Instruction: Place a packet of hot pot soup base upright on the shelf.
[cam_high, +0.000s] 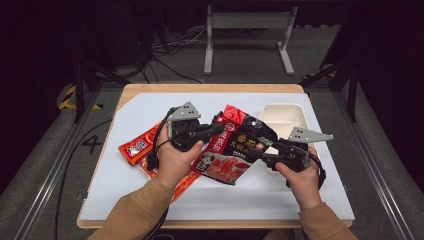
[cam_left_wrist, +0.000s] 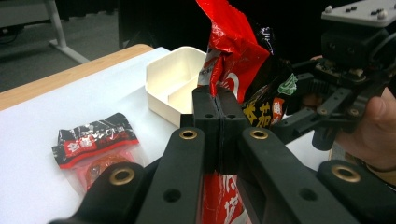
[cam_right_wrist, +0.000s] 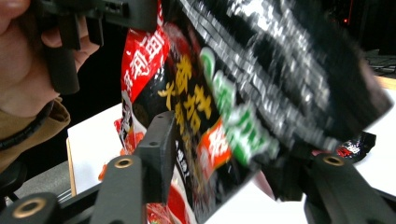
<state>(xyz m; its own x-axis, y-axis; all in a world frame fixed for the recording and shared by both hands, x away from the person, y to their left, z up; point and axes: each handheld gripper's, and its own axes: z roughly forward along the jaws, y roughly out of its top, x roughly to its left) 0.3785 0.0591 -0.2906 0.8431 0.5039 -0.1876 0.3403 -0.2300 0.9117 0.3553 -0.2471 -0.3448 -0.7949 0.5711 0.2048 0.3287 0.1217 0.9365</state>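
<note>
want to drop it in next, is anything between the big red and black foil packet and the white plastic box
Nothing visible. The red and black foil packet hangs between the left gripper and right gripper, beside the white plastic box, whose visible compartments look empty.

black-and-red packet (cam_right_wrist: 243, 93) blurring across the right gripper view, hiding one jaw, running off top edge, print staying unreadable
</note>
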